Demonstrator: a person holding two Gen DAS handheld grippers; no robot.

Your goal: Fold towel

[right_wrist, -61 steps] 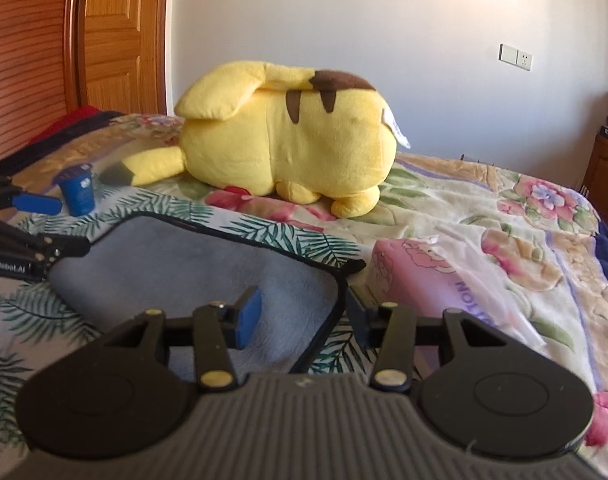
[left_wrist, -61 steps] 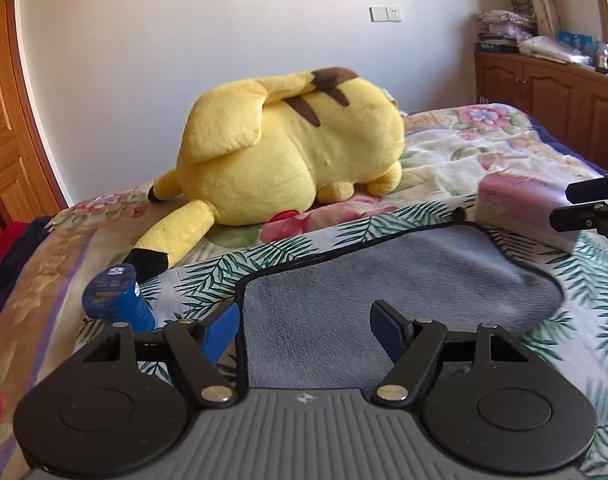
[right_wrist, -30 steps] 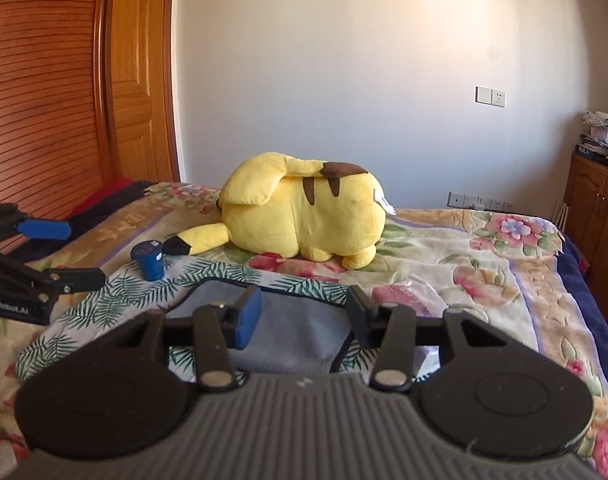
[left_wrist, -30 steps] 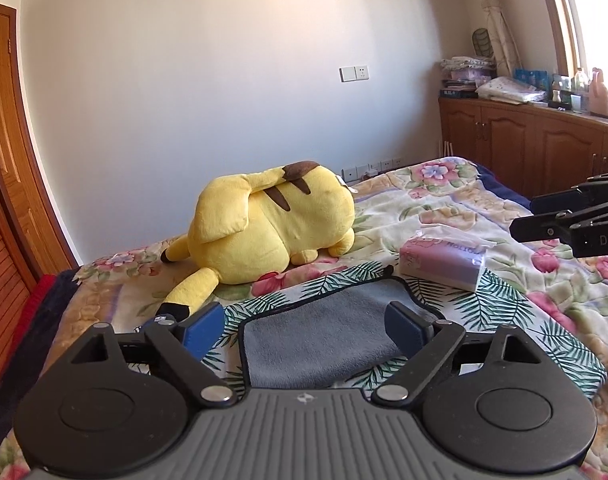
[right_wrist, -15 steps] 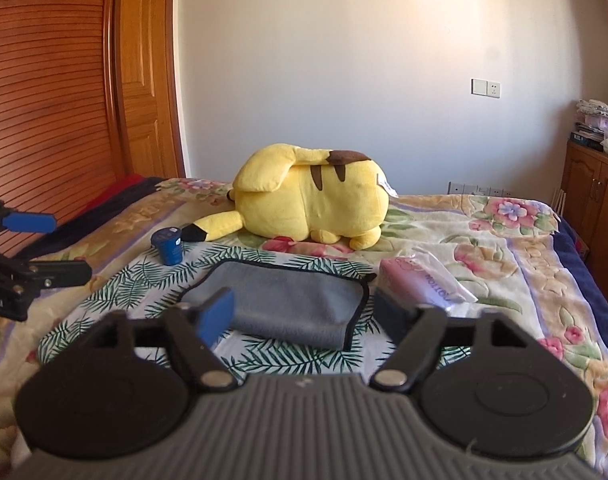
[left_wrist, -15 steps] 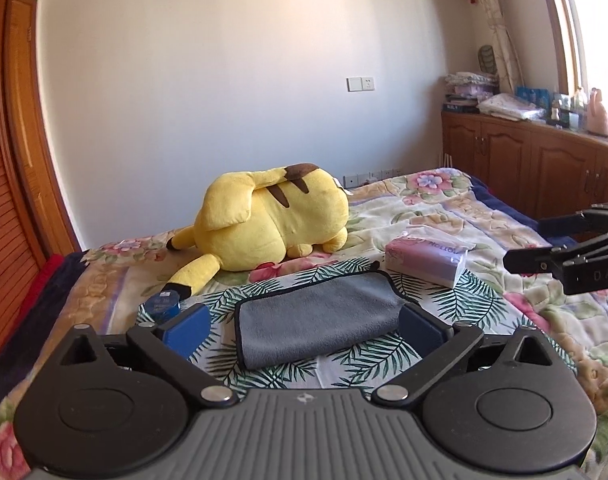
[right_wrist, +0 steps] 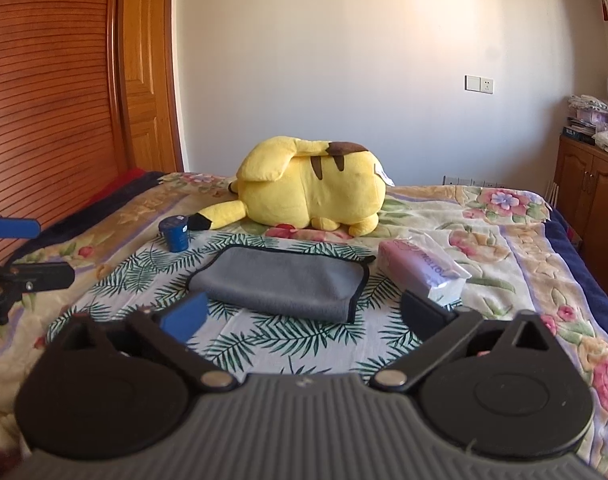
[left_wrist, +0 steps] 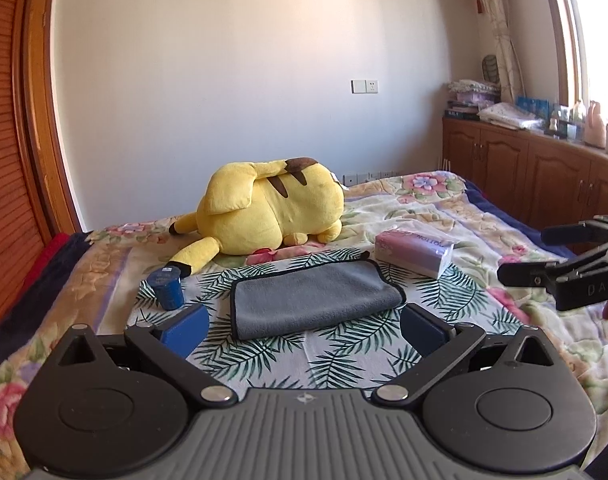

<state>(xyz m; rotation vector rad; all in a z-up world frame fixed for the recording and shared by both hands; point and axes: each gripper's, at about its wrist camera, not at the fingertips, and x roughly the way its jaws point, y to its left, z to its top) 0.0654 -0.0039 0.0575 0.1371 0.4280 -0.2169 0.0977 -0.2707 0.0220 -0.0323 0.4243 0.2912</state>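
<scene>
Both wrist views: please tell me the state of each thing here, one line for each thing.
grey towel: folded, flat on the bed, nothing gripping it
left claw: open, empty
right claw: open, empty
blue cup: upright
pink tissue pack: lying flat
yellow plush toy: lying down

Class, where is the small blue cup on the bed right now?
In the left wrist view, the blue cup stands left of the folded grey towel, beside the yellow plush's tail tip.
</scene>
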